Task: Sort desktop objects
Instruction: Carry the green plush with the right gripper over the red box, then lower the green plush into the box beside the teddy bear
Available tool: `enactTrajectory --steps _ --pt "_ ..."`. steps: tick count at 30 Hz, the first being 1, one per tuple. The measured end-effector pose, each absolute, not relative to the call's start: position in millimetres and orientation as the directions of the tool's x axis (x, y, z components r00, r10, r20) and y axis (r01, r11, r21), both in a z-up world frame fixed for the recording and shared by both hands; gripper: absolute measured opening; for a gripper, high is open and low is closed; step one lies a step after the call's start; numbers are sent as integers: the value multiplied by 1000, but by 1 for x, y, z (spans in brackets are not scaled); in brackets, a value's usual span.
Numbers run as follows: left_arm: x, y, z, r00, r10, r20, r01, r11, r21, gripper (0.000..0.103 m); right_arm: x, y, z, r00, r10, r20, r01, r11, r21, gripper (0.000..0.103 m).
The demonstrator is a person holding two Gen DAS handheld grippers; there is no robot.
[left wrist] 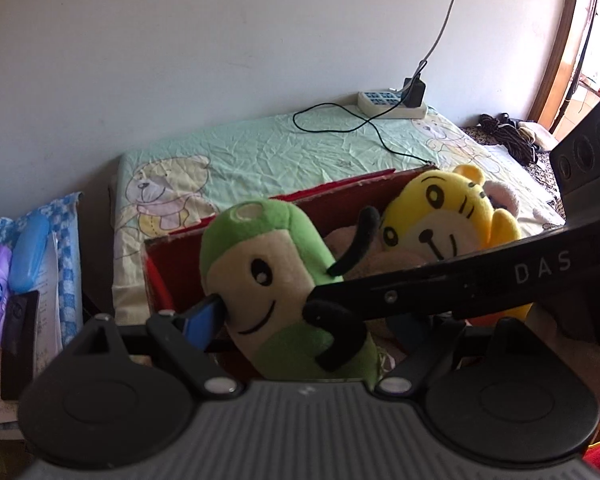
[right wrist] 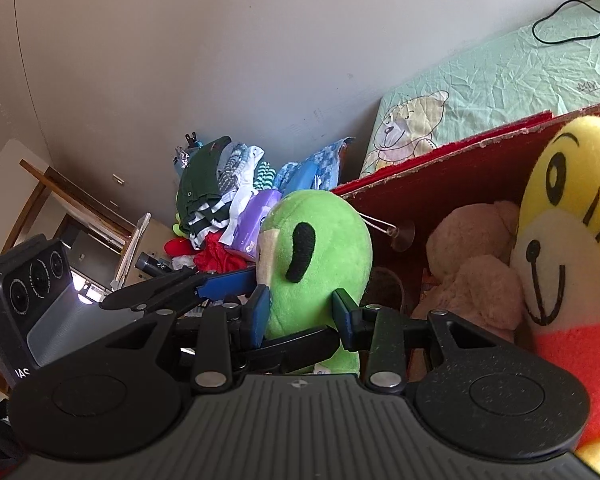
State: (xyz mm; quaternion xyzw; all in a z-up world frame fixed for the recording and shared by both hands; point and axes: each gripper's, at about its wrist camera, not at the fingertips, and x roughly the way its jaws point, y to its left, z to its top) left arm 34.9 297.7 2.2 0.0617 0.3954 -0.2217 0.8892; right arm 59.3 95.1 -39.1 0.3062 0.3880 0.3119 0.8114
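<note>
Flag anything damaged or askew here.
The red cardboard box's top rim is frayed and ragged. The green plush toy leans tilted at its left end, with both tools on it: left, right.

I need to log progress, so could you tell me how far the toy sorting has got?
Done: the yellow plush and a beige plush already sit in the red box. In hand: the green plush is pinched by both the left gripper and right gripper at the box's edge. Left: the clutter pile beside the box.
</note>
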Motion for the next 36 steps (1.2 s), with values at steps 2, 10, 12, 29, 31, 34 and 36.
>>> enactTrajectory --steps 2,10,12,29,31,34,36 --pt "38 300 -2 578 -336 -743 429 900 -73 87 64 97 -45 492 748 -446 -255 614 747 39" --pt "45 304 -15 545 -299 -783 402 913 -69 87 73 100 -62 448 758 -474 -193 599 777 39" --pt "45 303 -18 541 -291 -789 398 915 -65 87 73 100 -65 437 762 -478 -181 595 783 39" --pt "34 304 -18 568 -268 -778 351 934 -65 91 80 114 -78 406 764 -501 -145 596 790 41" --pt "35 299 -20 578 -255 -775 344 938 -52 91 79 112 -78 412 762 -500 -140 596 791 41" --pt "35 294 -21 592 -251 -766 348 937 -38 92 77 109 -76 434 746 -505 -135 608 782 41" --pt "38 293 -20 591 -260 -763 352 935 -46 92 76 106 -75 454 734 -506 -124 614 779 39"
